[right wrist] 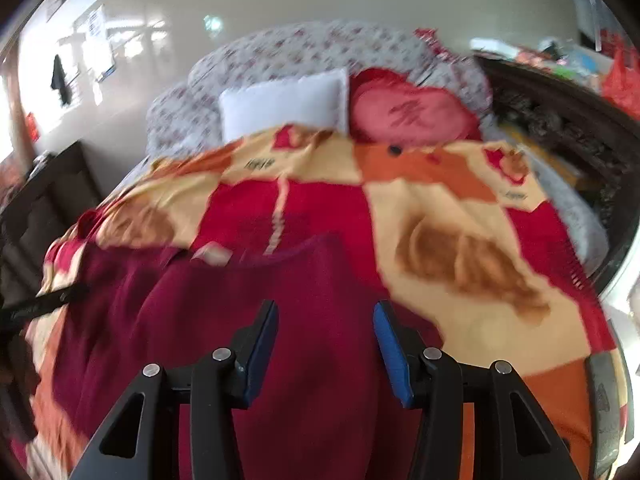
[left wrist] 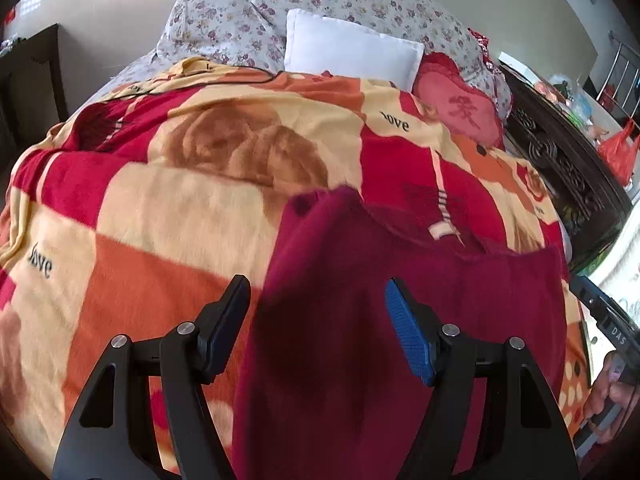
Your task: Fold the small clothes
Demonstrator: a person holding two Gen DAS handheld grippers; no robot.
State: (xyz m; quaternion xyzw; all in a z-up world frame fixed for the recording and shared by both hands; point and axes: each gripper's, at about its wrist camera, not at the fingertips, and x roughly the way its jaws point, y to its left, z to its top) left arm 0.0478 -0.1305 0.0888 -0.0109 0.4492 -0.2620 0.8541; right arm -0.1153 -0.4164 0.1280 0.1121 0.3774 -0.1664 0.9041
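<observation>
**Maroon garment spread flat, both grippers empty above it**

Maroon garment (left wrist: 400, 320) lies spread on the patterned blanket (left wrist: 160, 208), neckline pointing away from the grippers toward the white pillow (left wrist: 352, 50) and the red heart cushion (left wrist: 456, 108). Laying it flat on the soft bed probably serves the fold: edges are easy to find and pinch.

The left gripper (left wrist: 318, 316) has its jaws wide apart and holds nothing; between its fingers sits the garment's left edge, with bare blanket beyond the left finger. The right gripper (right wrist: 326, 344) is likewise spread and empty, hanging over the cloth's right part, where the blanket begins just past its right finger. That view is blurred, so fine creases cannot be read.

In the left view the other tool and the hand holding it show at the right rim.

Judging from the flat cloth, no fold looks made yet; each gripper seems lined up on its own side edge.
</observation>
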